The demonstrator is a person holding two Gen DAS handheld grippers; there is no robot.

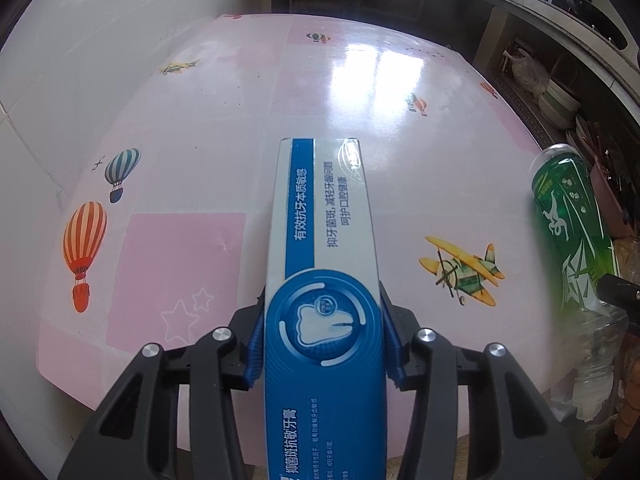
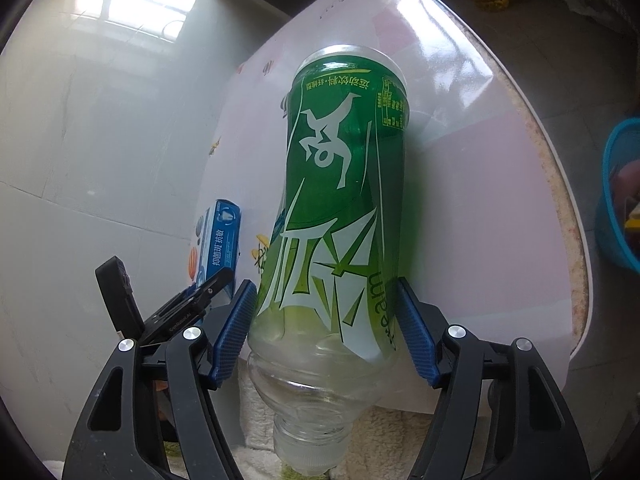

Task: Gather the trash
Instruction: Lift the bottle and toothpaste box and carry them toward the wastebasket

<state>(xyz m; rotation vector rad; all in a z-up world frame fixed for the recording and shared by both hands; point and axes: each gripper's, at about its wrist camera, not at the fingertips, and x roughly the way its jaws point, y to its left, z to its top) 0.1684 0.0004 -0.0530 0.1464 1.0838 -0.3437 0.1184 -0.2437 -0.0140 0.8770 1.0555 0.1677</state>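
A blue and white toothpaste box [image 1: 320, 240] runs lengthwise between the blue pads of my left gripper [image 1: 322, 308]. The pads press on both of its long sides, and it sticks out over the pink table [image 1: 180, 260]. In the right wrist view the same box [image 2: 220, 240] shows at the left. My right gripper [image 2: 325, 284] is shut on a clear bottle with a green label [image 2: 340, 184]. Its neck points toward the camera and its base points away over the table. That bottle [image 1: 568, 220] also appears at the right edge of the left wrist view.
The pink tablecloth [image 2: 460, 200] carries balloon and airplane pictures. A white tiled wall [image 1: 80, 60] stands to the left. A blue basket [image 2: 620, 200] sits on the floor beyond the table's right rim. Stacked dishes [image 1: 556, 100] fill a dark shelf at the far right.
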